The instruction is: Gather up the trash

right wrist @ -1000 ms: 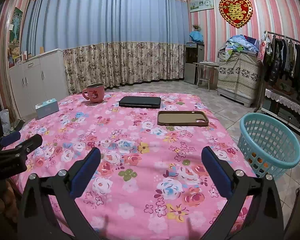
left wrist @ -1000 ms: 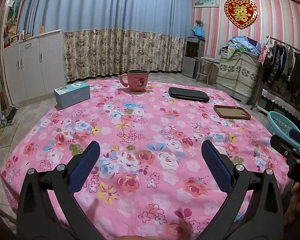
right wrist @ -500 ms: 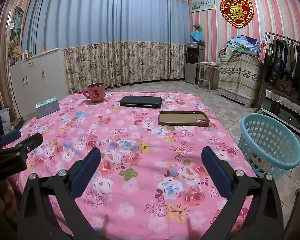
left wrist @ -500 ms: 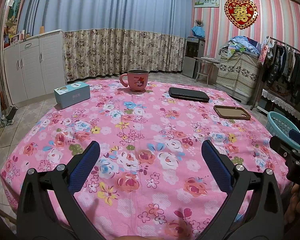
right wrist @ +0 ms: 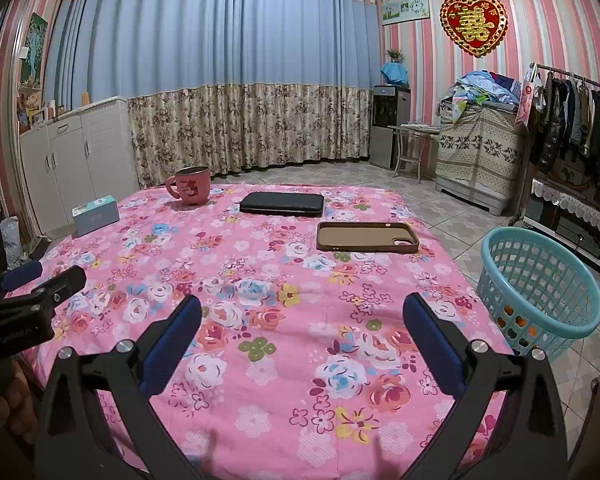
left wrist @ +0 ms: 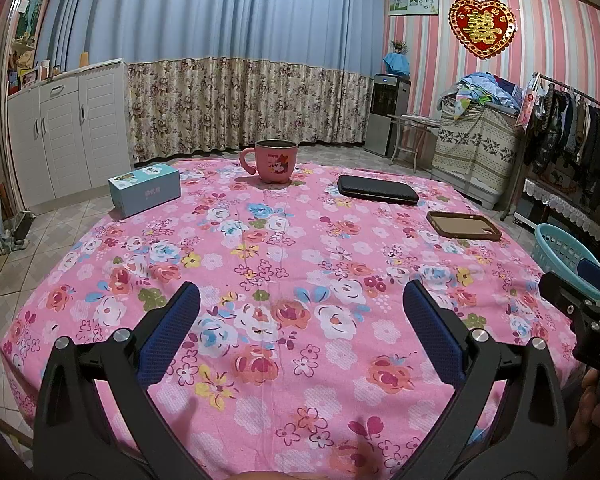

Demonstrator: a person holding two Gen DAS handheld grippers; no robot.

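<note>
My left gripper (left wrist: 300, 304) is open and empty above the near part of the pink floral tablecloth (left wrist: 284, 240). My right gripper (right wrist: 302, 308) is open and empty too, a little to the right. A turquoise basket (right wrist: 540, 280) stands on the floor right of the table, with small orange bits at its bottom; its rim shows in the left wrist view (left wrist: 560, 252). No loose trash shows on the cloth. Each gripper shows in the other's view: the right one (left wrist: 580, 300), the left one (right wrist: 28, 292).
On the table stand a pink mug (left wrist: 274, 160), a light-blue box (left wrist: 144, 189), a black case (left wrist: 376, 190) and a brown phone case (left wrist: 462, 225). White cabinets (left wrist: 68, 136) stand at the left. A clothes rack (right wrist: 572, 128) and a covered chest (right wrist: 476, 148) are at the right.
The right wrist view has shifted very slightly. The left gripper has not moved, and both grippers stay open.
</note>
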